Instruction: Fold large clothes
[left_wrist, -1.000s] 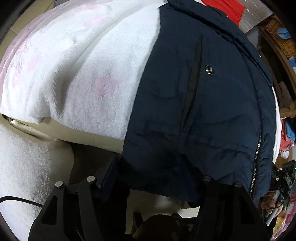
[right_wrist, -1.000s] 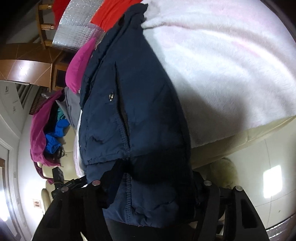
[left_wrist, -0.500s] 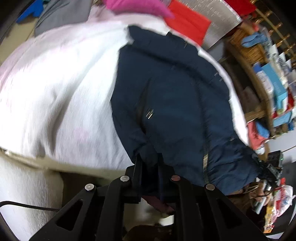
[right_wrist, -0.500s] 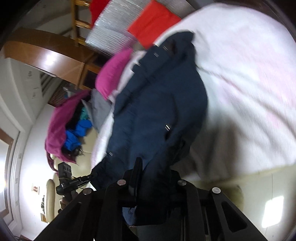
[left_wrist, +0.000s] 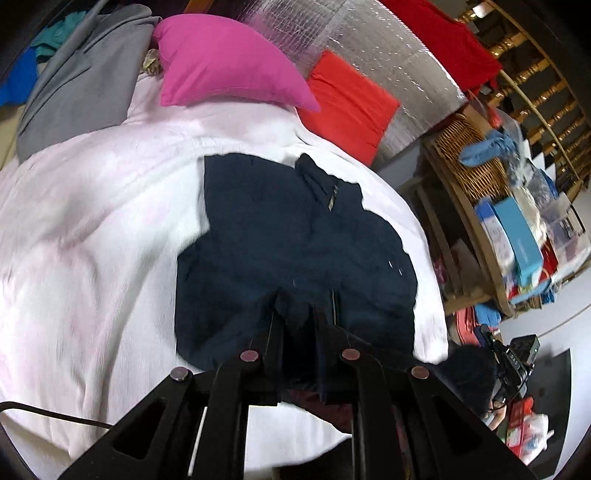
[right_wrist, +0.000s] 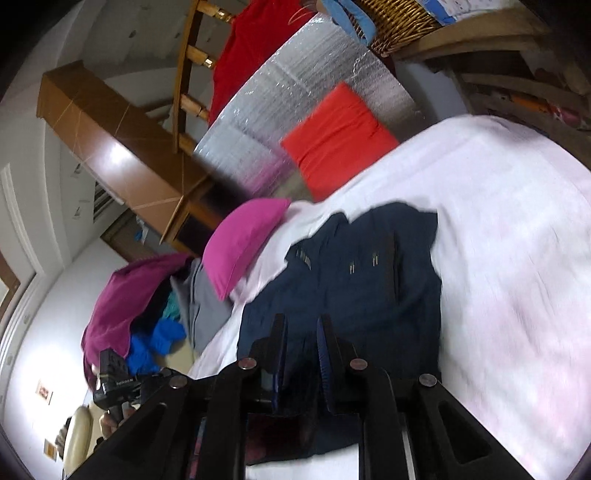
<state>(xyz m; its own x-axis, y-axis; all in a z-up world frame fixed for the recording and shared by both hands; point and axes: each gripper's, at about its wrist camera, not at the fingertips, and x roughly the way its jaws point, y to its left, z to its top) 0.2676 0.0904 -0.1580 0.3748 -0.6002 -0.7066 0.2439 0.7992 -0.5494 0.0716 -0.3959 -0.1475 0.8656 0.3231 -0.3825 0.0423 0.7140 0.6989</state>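
A navy padded jacket (left_wrist: 295, 236) lies on a bed covered with a white and pale pink blanket (left_wrist: 92, 229). My left gripper (left_wrist: 304, 299) is shut on the jacket's near hem, lifted above the bed. In the right wrist view the same jacket (right_wrist: 351, 280) lies on the blanket (right_wrist: 517, 258). My right gripper (right_wrist: 301, 325) is shut on the jacket's near hem too. The near part of the jacket bunches up between the fingers in both views.
A pink pillow (left_wrist: 225, 66) and a red cushion (left_wrist: 347, 107) sit at the head of the bed before a silver foil panel (left_wrist: 388, 48). A grey garment (left_wrist: 74, 81) lies at the far left. Wooden shelves with a wicker basket (left_wrist: 469, 158) stand at right.
Both grippers closed on the jacket's hem and lifted it up and forward over the bed. The jacket's hanging lower part now lies folded toward the collar.
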